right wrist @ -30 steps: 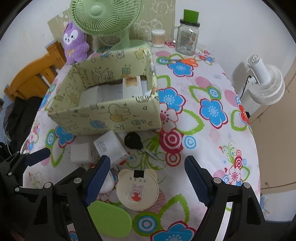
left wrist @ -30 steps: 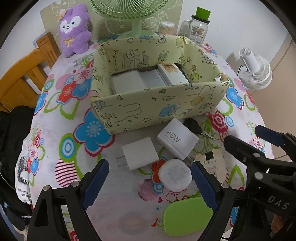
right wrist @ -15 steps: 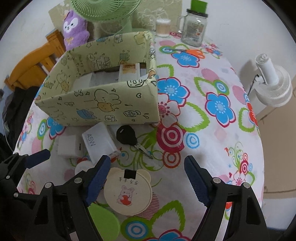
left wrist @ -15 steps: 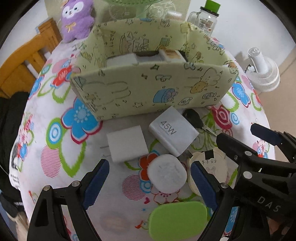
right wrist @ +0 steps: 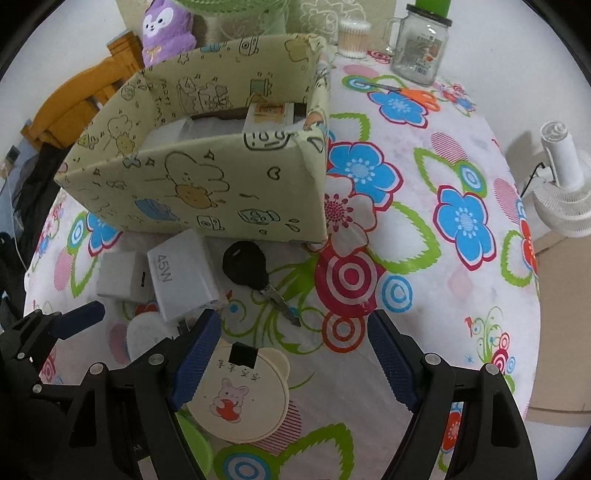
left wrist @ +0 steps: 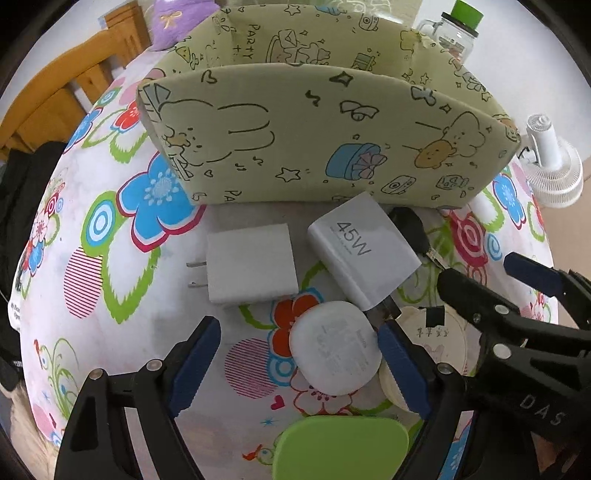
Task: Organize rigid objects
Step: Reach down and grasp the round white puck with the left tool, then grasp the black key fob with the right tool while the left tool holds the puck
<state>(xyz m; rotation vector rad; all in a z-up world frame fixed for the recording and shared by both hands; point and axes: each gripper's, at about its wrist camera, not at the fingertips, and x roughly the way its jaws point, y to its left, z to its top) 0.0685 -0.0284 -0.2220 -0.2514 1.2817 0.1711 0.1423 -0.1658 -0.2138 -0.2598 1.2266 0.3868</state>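
A cartoon-printed storage box (left wrist: 332,140) (right wrist: 207,192) stands on the flowered tablecloth with white packets (right wrist: 192,129) inside. In front of it lie a white plug charger (left wrist: 253,264), a 45W charger (left wrist: 364,251) (right wrist: 181,273) and a black key (right wrist: 247,266). Closer to me are a white rounded case (left wrist: 334,350), a cream bear-shaped disc (right wrist: 243,395) and a green rounded pad (left wrist: 341,448). My left gripper (left wrist: 299,365) points down over the white case. Its jaws are closing with the case between them, pads not pressing. My right gripper (right wrist: 293,350) is open above the bear disc and the key's blade.
Behind the box stand a glass jar with a green lid (right wrist: 421,48), a cotton-swab tub (right wrist: 354,37), orange scissors (right wrist: 410,92) and a purple plush (right wrist: 166,29). A wooden chair (right wrist: 85,99) is at the left. A white fan (right wrist: 565,184) is beyond the table's right edge.
Both grippers have sunk toward the table, so the box and small items look larger. The left jaws have narrowed a little around the white case.
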